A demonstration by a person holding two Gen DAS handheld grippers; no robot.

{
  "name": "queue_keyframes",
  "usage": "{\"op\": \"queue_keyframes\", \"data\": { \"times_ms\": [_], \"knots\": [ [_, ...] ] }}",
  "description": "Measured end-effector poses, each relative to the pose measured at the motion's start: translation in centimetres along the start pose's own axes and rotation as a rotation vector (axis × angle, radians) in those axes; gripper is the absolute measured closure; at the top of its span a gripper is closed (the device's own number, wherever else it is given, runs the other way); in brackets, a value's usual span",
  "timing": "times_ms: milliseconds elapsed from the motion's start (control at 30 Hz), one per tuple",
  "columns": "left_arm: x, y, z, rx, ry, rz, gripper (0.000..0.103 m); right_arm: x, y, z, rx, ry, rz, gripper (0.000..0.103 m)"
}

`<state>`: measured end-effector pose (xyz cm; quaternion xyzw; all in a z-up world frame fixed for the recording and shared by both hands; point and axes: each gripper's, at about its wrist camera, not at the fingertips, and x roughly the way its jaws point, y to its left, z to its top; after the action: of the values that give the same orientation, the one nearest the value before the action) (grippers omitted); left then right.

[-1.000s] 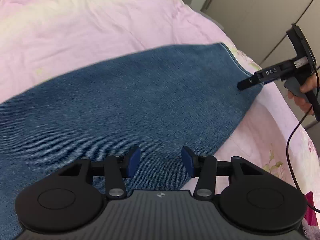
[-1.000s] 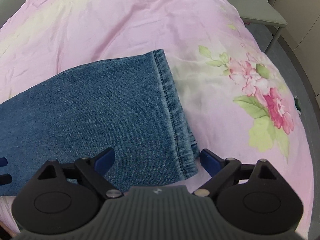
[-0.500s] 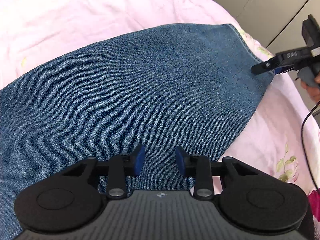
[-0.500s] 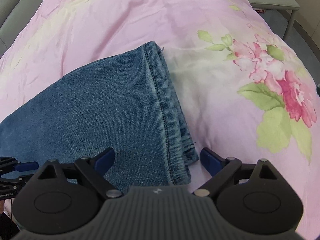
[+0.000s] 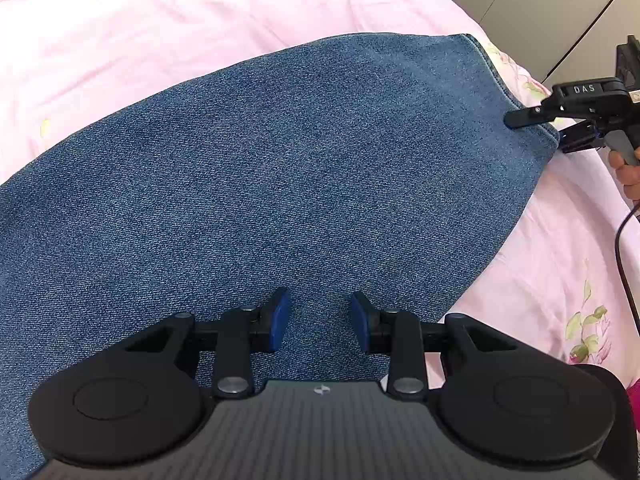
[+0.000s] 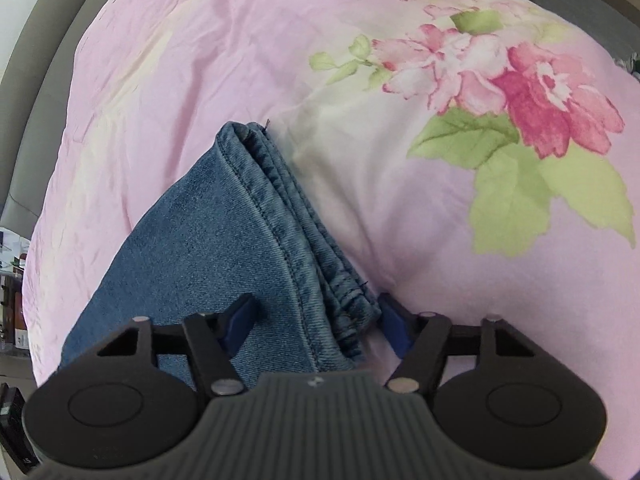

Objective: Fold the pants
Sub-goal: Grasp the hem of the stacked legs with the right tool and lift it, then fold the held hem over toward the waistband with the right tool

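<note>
Folded jeans (image 5: 280, 168) lie flat on pink floral bedding (image 6: 280, 60); left gripper (image 5: 318, 316) hovers above denim, jaws apart, unclamped; right gripper (image 6: 316, 320), jaws just closing, straddles the hem corner (image 6: 352, 304), pads not yet pressing.

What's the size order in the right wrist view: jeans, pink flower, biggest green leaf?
1. jeans
2. pink flower and biggest green leaf: look alike in size, so unranked; fisheye stretch makes it unsure.
</note>
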<state>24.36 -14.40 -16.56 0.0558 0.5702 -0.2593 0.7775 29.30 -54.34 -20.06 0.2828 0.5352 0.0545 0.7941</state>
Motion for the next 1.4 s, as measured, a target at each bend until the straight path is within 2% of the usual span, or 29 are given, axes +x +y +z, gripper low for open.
{"op": "queue_keyframes", "data": {
  "times_ms": [67, 167, 333, 500, 633, 767, 933, 1100, 1267, 1400],
  "knots": [
    [0.0, 0.0, 0.1, -0.008, 0.0, 0.001, 0.064, -1.0, -0.1, 0.1, 0.005, -0.01, 0.02, 0.073],
    [0.2, 0.1, 0.0, -0.009, -0.001, 0.004, 0.064, -3.3, 0.8, 0.3, -0.004, -0.018, 0.076, 0.08],
    [0.2, 0.1, 0.1, -0.008, 0.004, 0.006, 0.064, -7.7, 6.5, 0.2, -0.133, -0.079, 0.118, 0.087],
    [-1.0, -0.2, 0.3, -0.023, -0.017, 0.012, 0.065, -10.9, 13.3, -0.7, -0.242, -0.115, 0.114, 0.087],
    [-5.4, 1.8, -0.7, -0.071, -0.104, -0.066, 0.065, -13.3, 18.7, -2.1, -0.318, -0.147, 0.11, 0.087],
    [-10.7, 4.6, -2.3, -0.066, -0.17, -0.024, 0.065, -13.8, 25.2, -4.3, -0.407, -0.145, 0.126, 0.087],
    [-16.8, 9.6, -5.2, -0.152, -0.253, 0.022, 0.065, -11.3, 33.3, -8.7, -0.516, -0.1, 0.17, 0.087],
    [-20.9, 14.3, -8.8, -0.26, -0.299, 0.08, 0.065, -5.4, 39.2, -13.3, -0.573, -0.005, 0.192, 0.087],
    [-21.4, 18.2, -11.7, -0.347, -0.291, 0.102, 0.065, 3.5, 41.7, -18.3, -0.615, 0.118, 0.159, 0.087],
    [-20.4, 20.1, -13.0, -0.39, -0.277, 0.079, 0.066, 9.9, 41.2, -21.4, -0.629, 0.194, 0.104, 0.084]
  ]
}}
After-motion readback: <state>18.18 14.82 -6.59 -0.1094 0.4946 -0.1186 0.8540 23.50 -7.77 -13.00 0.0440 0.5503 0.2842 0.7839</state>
